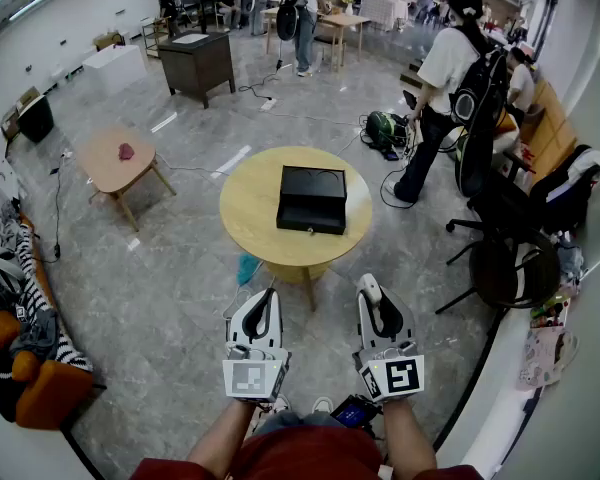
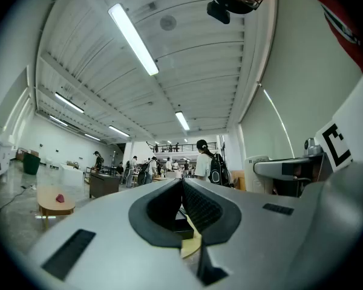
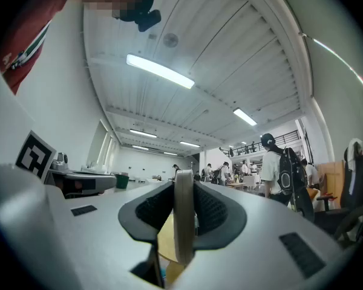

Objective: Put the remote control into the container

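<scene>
Head view shows a round wooden table (image 1: 248, 208) bearing a black container (image 1: 313, 200), and nearer, well short of it, the left gripper (image 1: 264, 298) closed and empty, the right gripper (image 1: 377, 298) clamping a slim, pale, round-ended remote (image 3: 183, 216) edge-on.

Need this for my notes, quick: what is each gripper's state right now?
Left gripper: closed, empty.
Right gripper: closed on the remote control.

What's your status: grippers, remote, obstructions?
Left gripper shut, empty. Right gripper shut on remote control. Container on table ahead, not yet reached. No obstruction seen.
</scene>
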`<act>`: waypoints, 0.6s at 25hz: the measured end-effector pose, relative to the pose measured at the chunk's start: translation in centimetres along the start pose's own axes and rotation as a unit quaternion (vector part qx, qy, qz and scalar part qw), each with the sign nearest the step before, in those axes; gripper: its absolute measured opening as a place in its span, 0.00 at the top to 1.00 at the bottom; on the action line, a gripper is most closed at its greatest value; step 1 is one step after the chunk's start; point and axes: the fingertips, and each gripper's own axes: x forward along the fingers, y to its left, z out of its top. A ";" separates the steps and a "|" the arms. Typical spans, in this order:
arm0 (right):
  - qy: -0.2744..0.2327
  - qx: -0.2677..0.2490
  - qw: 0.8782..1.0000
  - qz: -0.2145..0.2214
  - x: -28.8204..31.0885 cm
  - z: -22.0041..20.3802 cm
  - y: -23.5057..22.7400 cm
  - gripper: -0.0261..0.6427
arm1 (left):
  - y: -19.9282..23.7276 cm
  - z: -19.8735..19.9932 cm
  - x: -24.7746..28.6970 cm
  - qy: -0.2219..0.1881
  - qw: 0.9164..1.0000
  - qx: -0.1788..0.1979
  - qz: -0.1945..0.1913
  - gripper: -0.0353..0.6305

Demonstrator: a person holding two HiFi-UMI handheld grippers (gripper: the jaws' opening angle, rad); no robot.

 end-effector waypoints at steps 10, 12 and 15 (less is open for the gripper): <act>-0.001 0.001 1.000 -0.001 0.7 -0.3 -0.4 0.79 | 0.3 0.4 0.9 -0.008 1.000 0.009 0.003 0.92; -0.001 0.002 1.000 0.000 0.8 -0.5 -0.5 0.79 | 0.3 0.4 1.0 -0.008 1.000 0.010 0.005 0.92; 0.002 0.003 1.000 0.003 0.8 -0.7 -0.5 0.79 | 0.2 0.3 1.0 -0.007 1.000 0.009 0.008 0.92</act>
